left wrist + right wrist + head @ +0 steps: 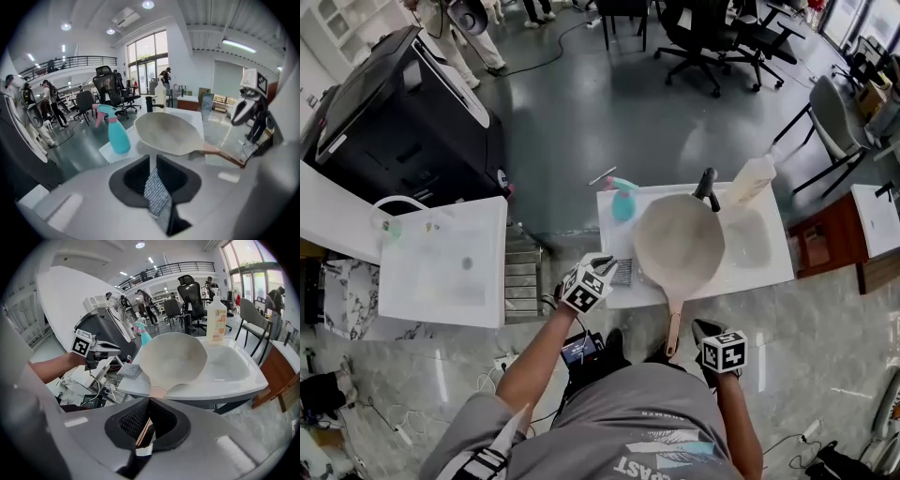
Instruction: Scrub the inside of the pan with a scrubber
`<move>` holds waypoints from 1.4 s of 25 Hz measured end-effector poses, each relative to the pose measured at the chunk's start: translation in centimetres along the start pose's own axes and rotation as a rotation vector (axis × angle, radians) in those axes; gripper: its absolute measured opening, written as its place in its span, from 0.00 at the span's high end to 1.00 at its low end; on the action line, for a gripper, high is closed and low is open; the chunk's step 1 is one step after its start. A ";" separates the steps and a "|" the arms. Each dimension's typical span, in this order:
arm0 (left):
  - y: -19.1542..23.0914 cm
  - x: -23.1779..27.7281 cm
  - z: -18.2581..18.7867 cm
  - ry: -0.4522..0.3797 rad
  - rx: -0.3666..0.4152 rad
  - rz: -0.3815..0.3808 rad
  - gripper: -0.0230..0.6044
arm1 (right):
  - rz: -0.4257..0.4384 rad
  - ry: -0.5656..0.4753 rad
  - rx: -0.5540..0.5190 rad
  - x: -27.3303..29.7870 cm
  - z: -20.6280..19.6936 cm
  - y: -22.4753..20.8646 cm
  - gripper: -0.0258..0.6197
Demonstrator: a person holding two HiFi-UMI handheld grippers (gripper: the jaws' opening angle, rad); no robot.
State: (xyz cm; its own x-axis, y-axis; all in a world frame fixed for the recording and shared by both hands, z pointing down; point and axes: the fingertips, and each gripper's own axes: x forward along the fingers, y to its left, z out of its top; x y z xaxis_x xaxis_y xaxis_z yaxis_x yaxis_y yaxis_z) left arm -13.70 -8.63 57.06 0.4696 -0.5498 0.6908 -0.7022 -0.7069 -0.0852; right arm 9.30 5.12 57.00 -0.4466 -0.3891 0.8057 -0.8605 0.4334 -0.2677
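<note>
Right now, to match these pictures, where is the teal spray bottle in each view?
Head view: spray bottle at the pan's upper left.
Left gripper view: spray bottle left of the pan.
Right gripper view: spray bottle peeks behind the pan's upper left rim.
Shared landmark: the pan.

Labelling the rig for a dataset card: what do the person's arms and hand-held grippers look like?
The left hand-held gripper and right hand-held gripper have grey bodies, black ribbed pads and a white cube of black square markers each. Forearms bare; grey short-sleeved shirt.
</note>
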 end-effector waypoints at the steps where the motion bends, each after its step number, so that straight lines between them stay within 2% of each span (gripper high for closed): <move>1: 0.4 -0.8 0.6 -0.025 -0.016 0.007 0.89 | 0.001 -0.006 0.003 -0.2 0.1 0.0 0.96; 9: 1.6 -7.5 7.2 -0.246 -0.082 0.058 0.92 | 0.019 -0.058 0.032 -1.5 0.7 0.5 0.96; 15: 0.4 -11.3 10.7 -0.352 -0.057 0.056 0.96 | 0.035 -0.141 0.050 -3.1 2.7 0.8 0.96; 25: -1.1 -14.9 14.3 -0.454 -0.034 0.062 0.96 | 0.010 -0.291 0.063 -7.0 5.9 0.7 0.96; 31: -2.4 -14.4 14.2 -0.446 -0.036 0.038 0.96 | -0.003 -0.350 -0.031 -8.7 7.1 1.6 0.96; 35: -2.9 -13.8 13.9 -0.435 -0.041 0.027 0.96 | -0.012 -0.370 -0.042 -9.0 7.8 1.5 0.96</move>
State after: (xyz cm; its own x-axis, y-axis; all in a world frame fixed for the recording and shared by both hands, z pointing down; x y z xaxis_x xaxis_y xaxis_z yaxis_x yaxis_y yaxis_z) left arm -10.72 -5.24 37.83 0.6264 -0.7101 0.3216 -0.7338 -0.6764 -0.0642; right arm 10.13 2.99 45.22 -0.5013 -0.6589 0.5609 -0.8590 0.4567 -0.2312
